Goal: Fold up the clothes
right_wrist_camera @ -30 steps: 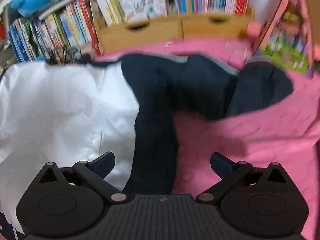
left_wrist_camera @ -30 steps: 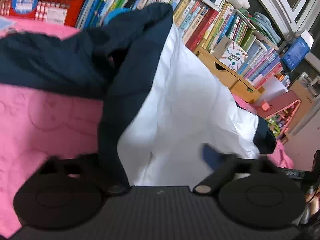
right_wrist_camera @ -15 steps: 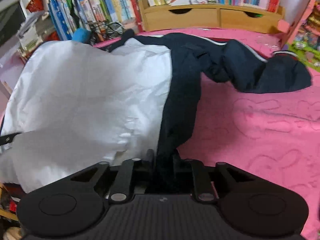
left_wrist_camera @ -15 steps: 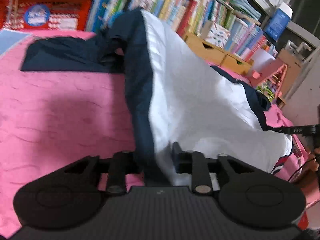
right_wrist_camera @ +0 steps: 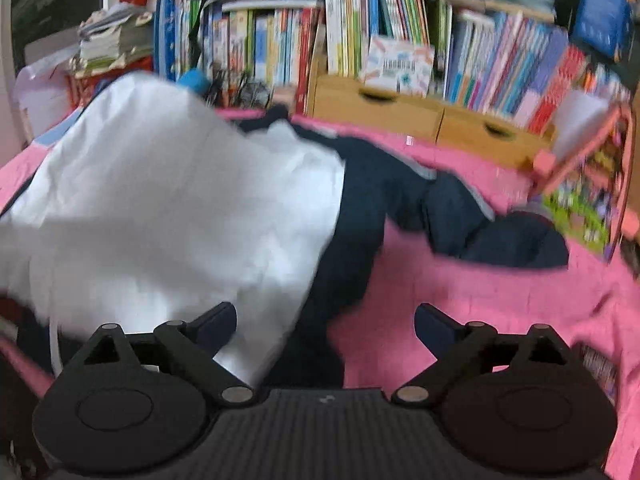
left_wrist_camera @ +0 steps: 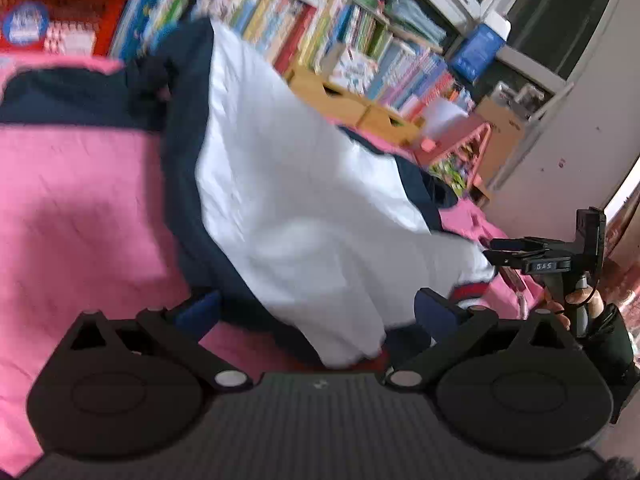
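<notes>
A navy and white jacket [left_wrist_camera: 288, 184] lies on the pink bedspread [left_wrist_camera: 72, 208], white panel up, with navy sleeves spread to the sides. My left gripper [left_wrist_camera: 316, 312] is open with the jacket's hem lying between its fingers. The jacket also shows in the right wrist view [right_wrist_camera: 180, 220], with a navy sleeve [right_wrist_camera: 512, 240] stretched to the right. My right gripper [right_wrist_camera: 324, 324] is open over the jacket's navy edge. The right gripper also shows in the left wrist view [left_wrist_camera: 532, 258], at the far right, held by a gloved hand.
A bookshelf [right_wrist_camera: 360, 40] full of books and wooden drawers [right_wrist_camera: 420, 116] run along the far side of the bed. A pink toy rack [right_wrist_camera: 588, 192] stands at the right. A red crate [left_wrist_camera: 60, 24] sits at the far left.
Both grippers were shut on the jacket's hem half a second ago and have now opened, letting it go. The jacket has dropped flatter onto the bedspread.
</notes>
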Demonstrator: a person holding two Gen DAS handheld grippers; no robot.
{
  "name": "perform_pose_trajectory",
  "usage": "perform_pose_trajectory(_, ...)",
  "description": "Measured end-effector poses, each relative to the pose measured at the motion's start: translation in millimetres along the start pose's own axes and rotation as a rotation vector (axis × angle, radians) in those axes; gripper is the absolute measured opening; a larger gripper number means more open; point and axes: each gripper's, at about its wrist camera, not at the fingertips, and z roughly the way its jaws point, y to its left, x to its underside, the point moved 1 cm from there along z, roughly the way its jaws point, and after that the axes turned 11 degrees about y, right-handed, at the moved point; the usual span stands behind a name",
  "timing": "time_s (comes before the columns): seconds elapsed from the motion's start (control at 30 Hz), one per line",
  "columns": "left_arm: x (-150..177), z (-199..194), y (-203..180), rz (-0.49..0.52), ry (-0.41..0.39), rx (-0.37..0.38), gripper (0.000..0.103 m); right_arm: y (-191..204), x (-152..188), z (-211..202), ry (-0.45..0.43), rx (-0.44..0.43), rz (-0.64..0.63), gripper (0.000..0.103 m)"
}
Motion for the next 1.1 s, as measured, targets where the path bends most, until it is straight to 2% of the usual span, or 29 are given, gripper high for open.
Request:
perform_pose_trajectory(0.1,4.3,10.0,-2.0,-0.024,0.039,-0.03,0.103,-11.5,28.3,-3.4,0.017,-0.066,0.026,0.097)
perform_pose_trajectory(0.23,13.6,9.7,-3.5,-0.01,0.035,0.009,0.103,-19.8,48.5,-16.8,-0.028,-0.085,0.028,0.097)
perform_pose_trajectory(0.3,12.3,22.8,-5.2,-0.026,0.062,-0.019,0.103,-14.9,51.4,-14.4,-0.042,-0.107,-0.006,0.097)
perform_pose_trajectory(0.37,9.5,29.4,-11.1,0.023,0.033,-0.028,0.103,-7.5,51.7,-8.6,-0.051,-0.124,-0.037,0.097)
perform_pose_trajectory(0.47,5.9,39.6,-13.9,0.008,0.008,0.005,0.102,3.0,47.8,12.0,-0.048,-0.146,-0.033,0.097)
perform_pose_trajectory(0.53,3.5,46.3,-15.7,-0.002,-0.009,0.026,0.089,8.3,45.4,26.7,-0.037,-0.206,0.003,0.086)
perform_pose_trajectory(0.57,2.3,49.5,-16.7,-0.007,-0.017,0.037,0.071,10.3,44.3,32.0,-0.029,-0.25,0.027,0.057)
perform_pose_trajectory(0.6,1.8,47.4,-19.7,-0.01,-0.017,0.038,0.053,14.6,44.3,33.4,-0.03,-0.292,0.037,0.037)
perform_pose_trajectory(0.63,1.6,41.9,-22.1,-0.003,-0.025,0.043,0.046,21.1,44.5,30.4,-0.036,-0.293,0.026,0.034)
perform_pose_trajectory(0.67,1.4,33.1,-23.6,-0.002,-0.036,0.087,0.041,28.3,44.9,23.0,-0.055,-0.279,-0.002,0.03)
perform_pose_trajectory(0.7,1.3,24.2,-25.1,0.0,-0.046,0.131,0.041,32.8,45.6,11.1,-0.083,-0.296,-0.02,0.028)
perform_pose_trajectory(0.77,3.0,2.9,-24.8,0.008,-0.061,0.261,0.042,30.2,47.6,-16.5,-0.133,-0.414,-0.012,0.028)
perform_pose_trajectory(0.8,5.0,-6.7,-24.7,0.019,-0.067,0.296,0.044,25.7,48.7,-30.8,-0.157,-0.482,-0.002,0.029)
perform_pose_trajectory(0.83,7.6,-13.2,-25.6,0.035,-0.073,0.292,0.046,20.4,50.4,-40.7,-0.176,-0.518,0.008,0.03)
perform_pose_trajectory(0.87,10.3,-15.5,-27.1,0.051,-0.069,0.243,0.052,15.0,52.4,-49.6,-0.193,-0.546,0.018,0.033)
perform_pose_trajectory(0.93,15.6,-15.6,-28.0,0.067,-0.046,0.148,0.057,10.5,58.0,-54.8,-0.192,-0.475,0.02,0.035)
perform_pose_trajectory(1.03,22.0,-1.2,-26.7,0.059,0.053,0.033,0.067,16.9,65.9,-40.2,-0.066,-0.3,-0.013,0.035)
perform_pose_trajectory(1.07,24.3,2.9,-28.2,0.068,0.086,-0.015,0.072,19.2,68.5,-34.9,-0.022,-0.241,-0.025,0.038)
perform_pose_trajectory(1.1,26.5,6.9,-29.7,0.077,0.119,-0.063,0.077,21.5,71.1,-29.7,0.023,-0.181,-0.037,0.046)
